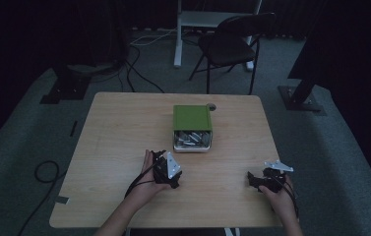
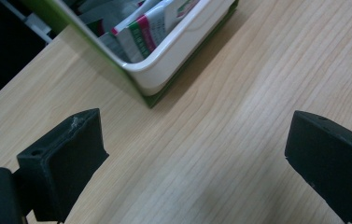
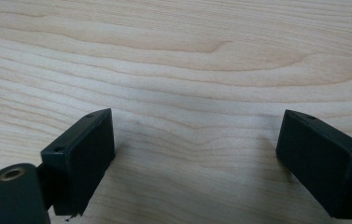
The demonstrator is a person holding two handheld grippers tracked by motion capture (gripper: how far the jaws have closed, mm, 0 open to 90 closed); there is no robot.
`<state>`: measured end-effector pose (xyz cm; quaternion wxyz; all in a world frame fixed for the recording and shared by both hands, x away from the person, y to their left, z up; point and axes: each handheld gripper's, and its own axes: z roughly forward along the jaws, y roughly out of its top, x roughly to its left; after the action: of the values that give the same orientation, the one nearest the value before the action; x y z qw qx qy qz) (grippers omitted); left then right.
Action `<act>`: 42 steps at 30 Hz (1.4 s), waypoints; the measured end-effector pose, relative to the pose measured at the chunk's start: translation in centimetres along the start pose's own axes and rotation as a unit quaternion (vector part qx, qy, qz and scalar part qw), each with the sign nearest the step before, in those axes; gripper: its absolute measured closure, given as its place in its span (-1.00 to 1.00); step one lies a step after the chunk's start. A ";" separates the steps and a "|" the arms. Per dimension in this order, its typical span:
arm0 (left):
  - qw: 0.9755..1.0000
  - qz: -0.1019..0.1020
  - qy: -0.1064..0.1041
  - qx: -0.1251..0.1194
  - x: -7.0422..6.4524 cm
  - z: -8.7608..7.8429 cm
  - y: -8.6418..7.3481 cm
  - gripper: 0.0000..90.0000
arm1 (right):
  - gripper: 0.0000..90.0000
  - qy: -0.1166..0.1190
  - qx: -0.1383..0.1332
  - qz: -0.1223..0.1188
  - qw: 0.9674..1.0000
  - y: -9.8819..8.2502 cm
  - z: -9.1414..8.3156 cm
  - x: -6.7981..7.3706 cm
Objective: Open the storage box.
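A wooden table (image 1: 124, 147) sits in a dim room. On it, a little past the middle, is a green box (image 1: 192, 118) with a white tray (image 1: 193, 146) sliding out of its near end. The tray is partly out (the far part is under the green cover). Inside the tray are small packets (image 1: 191, 138), all jumbled together. In the left gripper view the packets (image 2: 148, 28) look white with green and pink print, and the white tray (image 2: 164, 70) has a rounded corner with the green box (image 2: 173, 88) edge just under it.

The left gripper (image 1: 169, 173) is held in the person's left hand (image 1: 146, 184). It is near the tray, just in front of it and a bit to the left, not touching it. In the left gripper view its 2 black jaws stand wide apart with nothing between them but bare table (image 2: 220, 154). The tray's corner is just ahead of the left jaw.

The right gripper (image 1: 257, 181) is held in the right hand (image 1: 282, 199), close to the near right side of the table. It is well apart from the box. In the right gripper view its 2 jaws are spread wide too, with bare wood (image 3: 197, 93) between them.

Behind the table, on the grey floor (image 1: 321, 147), stands a dark folding chair (image 1: 230, 44). Some black cables (image 1: 139, 69) lie on the floor at the left.
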<state>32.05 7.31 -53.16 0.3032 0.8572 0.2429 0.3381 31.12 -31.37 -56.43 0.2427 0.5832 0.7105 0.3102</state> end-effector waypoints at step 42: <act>0.974 0.210 0.088 -0.012 -1.1 4.4 2.2 0.13 | -0.76 0.000 0.000 0.001 1.000 0.0 0.0 0.0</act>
<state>34.99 3.54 -54.65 0.2136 0.8523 0.0793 0.4708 31.12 -31.37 -56.43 0.2424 0.5836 0.7102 0.3103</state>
